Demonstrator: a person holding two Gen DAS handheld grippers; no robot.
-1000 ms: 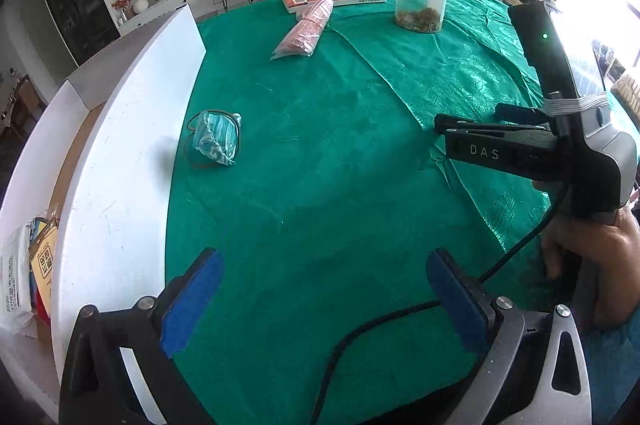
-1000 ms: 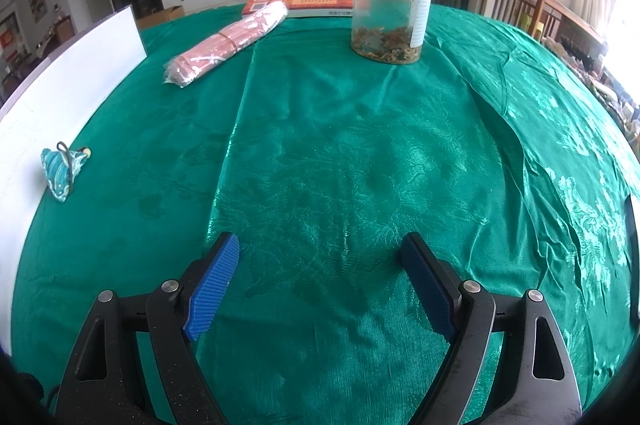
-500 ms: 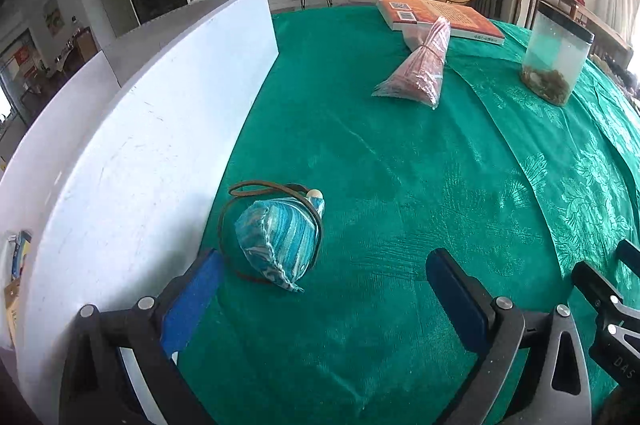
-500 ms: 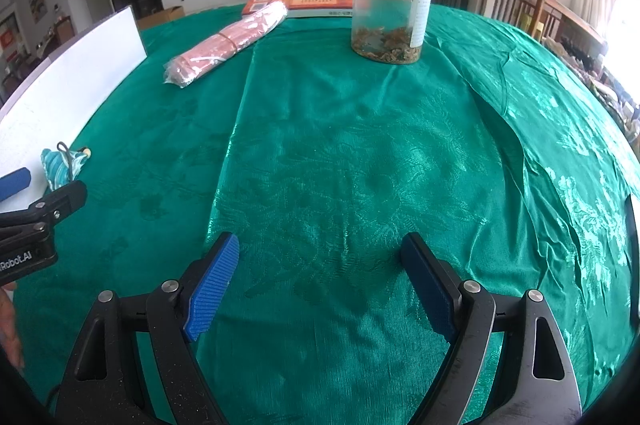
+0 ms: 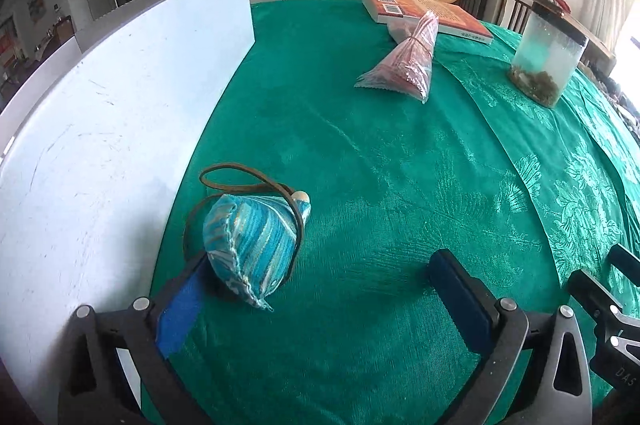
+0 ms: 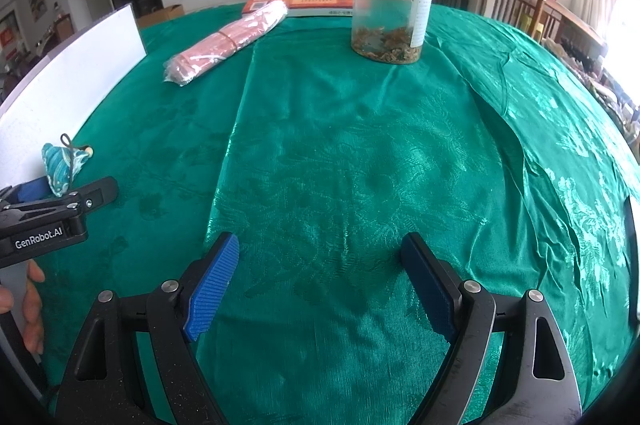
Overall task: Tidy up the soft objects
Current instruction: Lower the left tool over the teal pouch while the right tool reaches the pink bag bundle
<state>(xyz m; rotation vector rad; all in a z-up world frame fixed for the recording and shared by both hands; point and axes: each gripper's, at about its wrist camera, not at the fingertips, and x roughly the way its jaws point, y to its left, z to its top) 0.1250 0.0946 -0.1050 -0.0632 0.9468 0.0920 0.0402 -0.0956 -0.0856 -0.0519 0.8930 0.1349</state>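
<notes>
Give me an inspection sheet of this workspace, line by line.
Surface: green tablecloth, creased, white board standing along one edge.
Job's things: teal striped pouch with brown cord, lying beside the board.
Clutter: pink wrapped bundle, orange book, lidded clear jar.
Grippers: left claw open, one pad beside the pouch; right claw open, nothing between.
Cables: nothing seen.
Surroundings: living room, television, plants, chairs.

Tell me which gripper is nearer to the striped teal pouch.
Left. The left gripper has the striped teal pouch between its open fingers, close against the left one. The right gripper hangs open over bare green tablecloth, well off to the pouch's right.
</notes>
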